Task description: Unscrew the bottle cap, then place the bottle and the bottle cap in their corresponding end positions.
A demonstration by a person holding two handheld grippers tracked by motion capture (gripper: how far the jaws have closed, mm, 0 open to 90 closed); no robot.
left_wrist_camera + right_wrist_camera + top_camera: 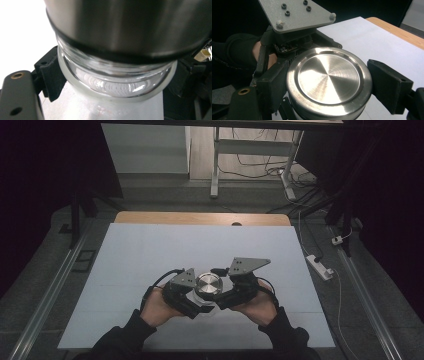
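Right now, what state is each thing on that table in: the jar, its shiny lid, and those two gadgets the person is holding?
Glass jar: upright on the table, gripped around its glass body.
Metal lid: still on top of the jar, gripped at its sides.
Left hand-held gripper: shut on the glass jar.
Right hand-held gripper: shut on the metal lid.
White table cover: flat.

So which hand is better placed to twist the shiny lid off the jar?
The right. Its tool clamps the steel lid from both sides, so it can turn it. The left tool grips the glass jar below the lid, steadying it.
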